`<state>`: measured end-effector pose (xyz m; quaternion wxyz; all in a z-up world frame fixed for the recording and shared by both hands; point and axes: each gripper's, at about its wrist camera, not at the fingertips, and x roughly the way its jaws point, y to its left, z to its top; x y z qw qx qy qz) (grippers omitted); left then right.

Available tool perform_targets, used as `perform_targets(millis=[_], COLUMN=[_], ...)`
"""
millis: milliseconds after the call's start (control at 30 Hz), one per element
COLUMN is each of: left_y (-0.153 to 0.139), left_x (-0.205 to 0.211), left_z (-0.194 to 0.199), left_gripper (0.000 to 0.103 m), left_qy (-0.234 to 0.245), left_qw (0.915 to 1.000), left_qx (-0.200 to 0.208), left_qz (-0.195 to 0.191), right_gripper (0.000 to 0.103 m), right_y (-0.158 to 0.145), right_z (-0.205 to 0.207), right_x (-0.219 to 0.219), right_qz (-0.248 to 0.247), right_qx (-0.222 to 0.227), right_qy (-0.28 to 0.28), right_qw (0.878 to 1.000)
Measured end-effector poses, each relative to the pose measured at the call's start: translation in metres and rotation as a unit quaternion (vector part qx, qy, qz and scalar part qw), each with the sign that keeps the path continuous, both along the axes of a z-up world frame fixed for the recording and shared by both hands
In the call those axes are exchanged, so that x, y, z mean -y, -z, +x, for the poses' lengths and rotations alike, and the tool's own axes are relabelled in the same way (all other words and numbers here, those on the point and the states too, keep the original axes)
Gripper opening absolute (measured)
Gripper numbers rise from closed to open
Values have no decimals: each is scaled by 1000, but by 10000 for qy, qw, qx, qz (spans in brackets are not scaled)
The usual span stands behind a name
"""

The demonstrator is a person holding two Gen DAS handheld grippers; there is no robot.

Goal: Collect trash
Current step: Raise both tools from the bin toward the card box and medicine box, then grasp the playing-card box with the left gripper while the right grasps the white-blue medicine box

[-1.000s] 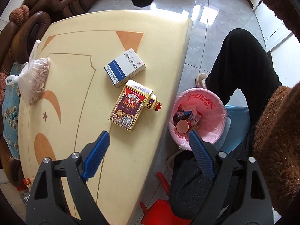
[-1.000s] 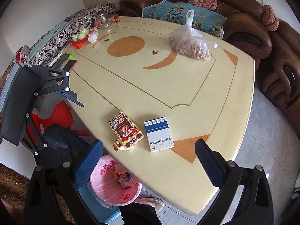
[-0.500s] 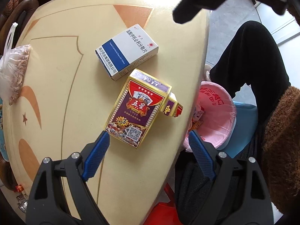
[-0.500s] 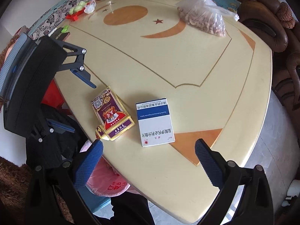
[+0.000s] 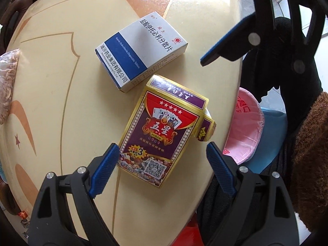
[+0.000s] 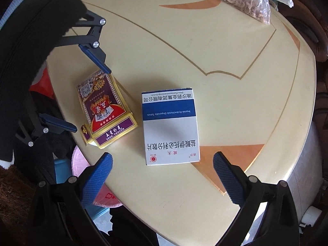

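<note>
While both grippers' fingers (image 5: 104, 169) gape wide, they hold nothing.

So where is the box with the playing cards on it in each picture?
Left wrist view: the card box lies low in the middle, just above the left tongs.
Right wrist view: the card box lies left of the middle.
Shared landmark: the blue and white box right beside it.

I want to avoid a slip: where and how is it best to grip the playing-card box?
Probably across its two long side edges, from straight above: the playing-card box lies flat, the left gripper stands open wider than it, and its opened flap end would likely crush.
</note>
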<state>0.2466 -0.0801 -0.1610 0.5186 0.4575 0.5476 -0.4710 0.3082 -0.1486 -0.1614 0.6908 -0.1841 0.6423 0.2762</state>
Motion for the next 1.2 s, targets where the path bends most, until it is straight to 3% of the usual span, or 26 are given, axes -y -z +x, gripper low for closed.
perform_targets(millis=[233,433,633,800,1067,1100,1200], left_y=[3,16,17,14,12,12,7], left_x=[1,6,8,5,5,6,3], left_z=[6,6,1,5,4,4,6], left_gripper=[86,87,87,80,72,71,70], left_qy=[4,40,23,-146,-548,-601,-807], left_qw=[9999,9995,9997,9998,9985,9981,9966], left_qx=[-123,-220,-206,-105,71,94,186], left_qz=[-15,214,133,82,44,38,-16], right_gripper=[96,96,96,95,75,65,64], right_y=[21,31,36,39,35,33,30], right_z=[11,18,23,15,10,11,13], right_x=[2,3,0,-1,-3,-1,4], right_qz=[-23,-120,-238,-241,-353,-351,-247], right_qx=[-197,-137,-80,15,196,196,100], right_qy=[89,88,80,190,464,544,800], right_qw=[9998,9998,9997,9995,9981,9977,9964])
